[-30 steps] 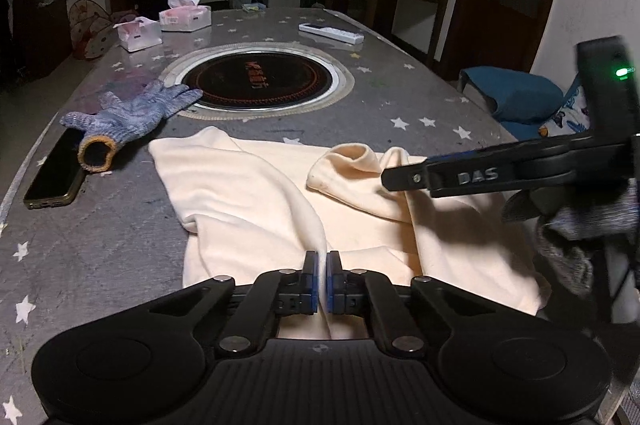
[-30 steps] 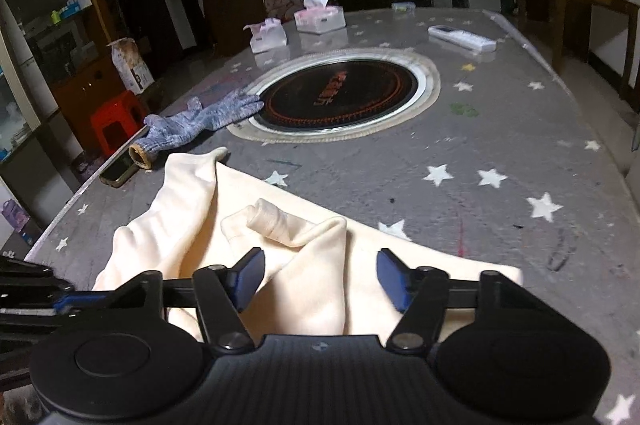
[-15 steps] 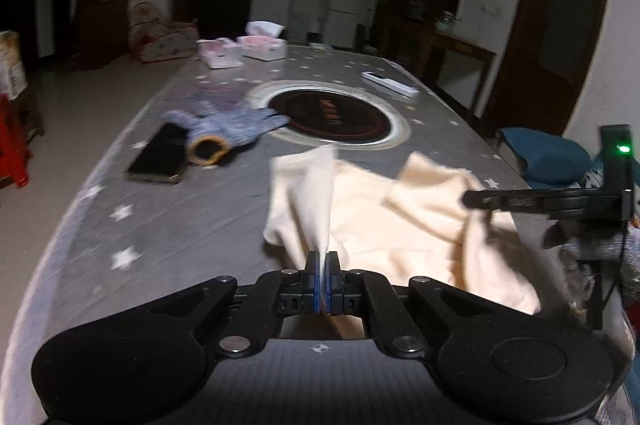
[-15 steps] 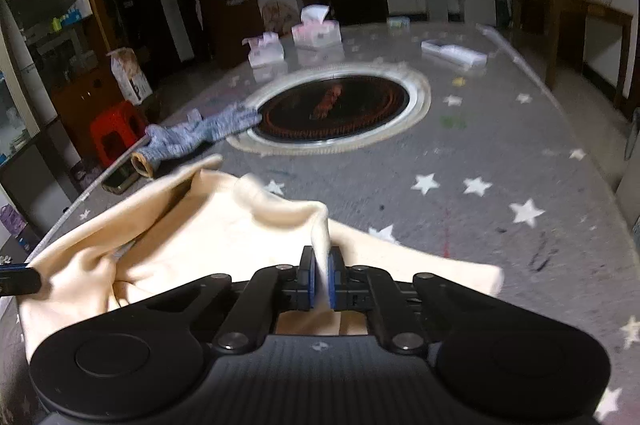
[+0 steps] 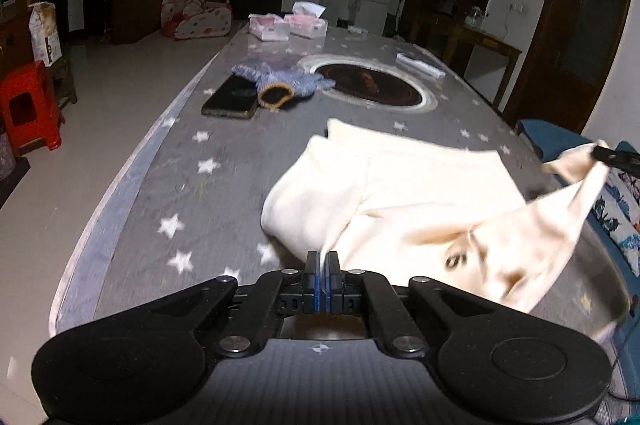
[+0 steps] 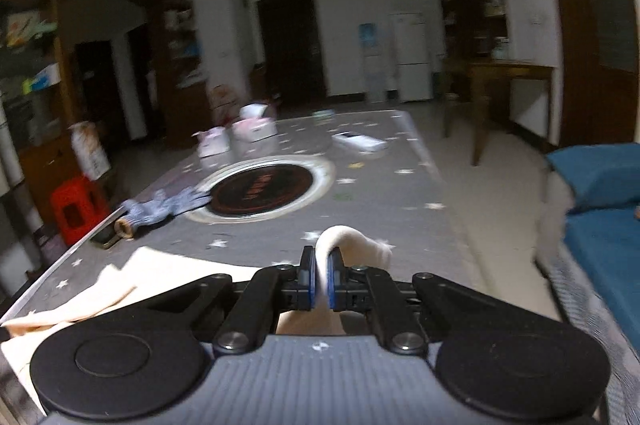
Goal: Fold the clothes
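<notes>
Both grippers, left gripper [image 5: 322, 275] and right gripper [image 6: 319, 279], are now pinching the cream garment [image 5: 420, 197], the right fingers having just clamped on, and are drawing it taut above the tabletop [image 5: 224, 185], readying a fold.

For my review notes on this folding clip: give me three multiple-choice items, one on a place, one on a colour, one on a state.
1. Where does the phone lie?
A. beside the knit glove
B. on the red stool
C. under the garment

2. What colour is the garment?
A. navy
B. cream
C. green

3. How stands the left gripper?
A. wide open
B. shut on the garment
C. holding the glove

Answers: 1 A, it sits against the glove's cuff on the table. 2 B, pale cream cloth. 3 B, cloth is pinched between its pads.
</notes>
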A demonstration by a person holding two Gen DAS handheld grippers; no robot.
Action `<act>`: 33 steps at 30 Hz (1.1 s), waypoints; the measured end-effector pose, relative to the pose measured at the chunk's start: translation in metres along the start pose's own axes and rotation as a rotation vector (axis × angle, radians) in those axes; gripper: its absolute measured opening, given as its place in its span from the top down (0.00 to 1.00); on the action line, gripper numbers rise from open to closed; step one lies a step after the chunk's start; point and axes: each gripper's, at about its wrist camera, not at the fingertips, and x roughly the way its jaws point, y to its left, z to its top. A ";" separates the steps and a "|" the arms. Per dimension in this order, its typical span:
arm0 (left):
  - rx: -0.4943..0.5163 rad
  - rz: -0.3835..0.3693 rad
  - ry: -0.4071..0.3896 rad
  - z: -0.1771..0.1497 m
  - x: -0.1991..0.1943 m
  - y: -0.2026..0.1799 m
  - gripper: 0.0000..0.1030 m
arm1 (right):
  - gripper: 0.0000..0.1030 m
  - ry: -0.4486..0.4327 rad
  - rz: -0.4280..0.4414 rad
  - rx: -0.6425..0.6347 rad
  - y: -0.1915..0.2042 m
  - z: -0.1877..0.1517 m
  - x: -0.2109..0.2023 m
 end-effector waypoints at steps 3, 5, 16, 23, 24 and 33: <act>0.022 -0.015 0.047 -0.010 0.003 0.000 0.97 | 0.95 0.031 -0.071 0.037 -0.022 -0.012 -0.013; 0.051 -0.018 0.065 -0.014 0.004 -0.003 0.97 | 0.92 0.101 -0.104 0.056 -0.036 -0.024 -0.011; 0.234 -0.159 -0.005 -0.004 -0.005 -0.050 0.60 | 0.68 0.143 -0.140 0.008 -0.049 -0.029 -0.021; 0.351 -0.259 0.045 -0.010 0.027 -0.100 0.54 | 0.63 0.212 0.143 -0.069 0.002 -0.029 -0.008; 0.364 -0.262 0.054 -0.011 0.031 -0.104 0.54 | 0.63 0.224 0.185 -0.089 0.011 -0.031 -0.007; 0.390 -0.230 0.106 -0.020 0.051 -0.109 0.92 | 0.57 0.295 0.409 -0.271 0.080 -0.039 -0.009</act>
